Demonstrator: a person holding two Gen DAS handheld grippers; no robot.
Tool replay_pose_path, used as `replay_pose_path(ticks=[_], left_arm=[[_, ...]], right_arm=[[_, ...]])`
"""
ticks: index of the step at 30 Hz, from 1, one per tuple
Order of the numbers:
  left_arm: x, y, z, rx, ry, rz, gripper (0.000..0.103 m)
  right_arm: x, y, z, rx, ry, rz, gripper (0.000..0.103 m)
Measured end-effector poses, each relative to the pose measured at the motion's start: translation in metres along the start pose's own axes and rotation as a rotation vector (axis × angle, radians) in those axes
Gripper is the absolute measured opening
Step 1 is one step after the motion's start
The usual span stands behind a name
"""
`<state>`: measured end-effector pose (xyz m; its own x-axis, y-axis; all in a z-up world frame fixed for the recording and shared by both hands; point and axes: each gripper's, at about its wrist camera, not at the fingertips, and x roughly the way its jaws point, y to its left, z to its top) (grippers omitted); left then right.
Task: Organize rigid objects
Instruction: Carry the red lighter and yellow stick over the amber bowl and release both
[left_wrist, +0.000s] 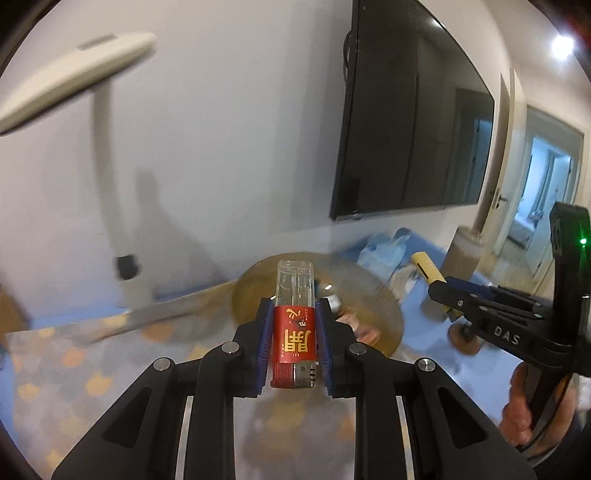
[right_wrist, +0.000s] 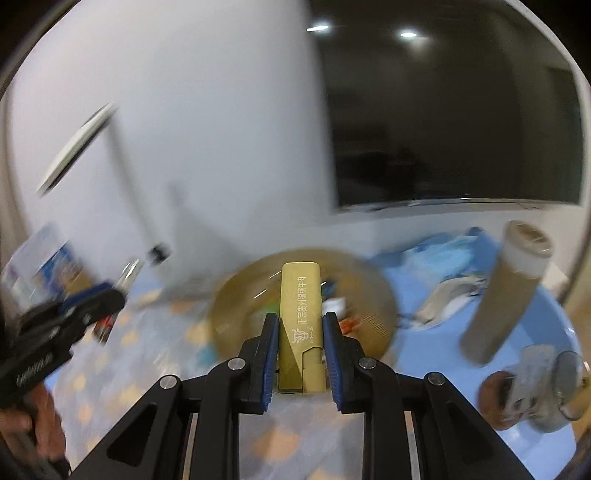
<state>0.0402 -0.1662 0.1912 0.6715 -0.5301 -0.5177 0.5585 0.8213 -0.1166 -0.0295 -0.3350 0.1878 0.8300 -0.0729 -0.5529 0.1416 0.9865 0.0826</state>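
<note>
Lighters, two, both held above the round amber dish (right_wrist: 373, 291) on the blue-patterned bench (left_wrist: 55, 369). Black wall screen (left_wrist: 413, 122) behind; white lamp (left_wrist: 74, 74) to the left, blurred. My right jaws (right_wrist: 300, 332) are clamped on the gold lighter (right_wrist: 300, 314), white Chinese lettering and a bull's-head mark along its side. My left jaws (left_wrist: 294, 332) are clamped on the red lighter (left_wrist: 294, 325), clear tank forward, gold Chinese character on its red band. "DAS" reads on the right tool's arm.

Before me: a dark wall television (left_wrist: 413, 122); a white desk lamp (left_wrist: 77, 70) at left; a blue patterned surface (left_wrist: 74, 354); a tan capped cylinder (right_wrist: 506, 295) at right.
</note>
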Motion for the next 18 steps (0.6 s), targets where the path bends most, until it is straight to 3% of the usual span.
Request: replay_pose_path(ticks=[4, 8, 12, 13, 14, 15, 18], left_arm=[[0.042, -0.005, 0.003, -0.04, 0.051, -0.038, 0.02], [0.081, -0.012, -0.004, -0.062, 0.118, -0.079, 0.02], [0.099, -0.019, -0.008, -0.057, 0.137, -0.099, 0.02], [0.102, -0.022, -0.007, -0.042, 0.14, -0.105, 0.022], [0.105, -0.026, -0.007, -0.018, 0.146, -0.096, 0.039], [0.104, -0.028, -0.008, 0.005, 0.138, -0.074, 0.046], [0.091, -0.021, -0.012, -0.002, 0.124, -0.117, 0.046]], right_arm=[[0.022, -0.03, 0.016, 0.104, 0.031, -0.023, 0.023], [0.048, -0.044, 0.016, 0.141, 0.08, -0.046, 0.023], [0.067, -0.05, 0.013, 0.153, 0.113, -0.047, 0.023], [0.072, -0.053, 0.013, 0.158, 0.113, -0.045, 0.023], [0.075, -0.054, 0.013, 0.159, 0.11, -0.045, 0.025], [0.082, -0.056, 0.014, 0.155, 0.116, -0.047, 0.025], [0.093, -0.063, 0.01, 0.152, 0.153, -0.041, 0.025]])
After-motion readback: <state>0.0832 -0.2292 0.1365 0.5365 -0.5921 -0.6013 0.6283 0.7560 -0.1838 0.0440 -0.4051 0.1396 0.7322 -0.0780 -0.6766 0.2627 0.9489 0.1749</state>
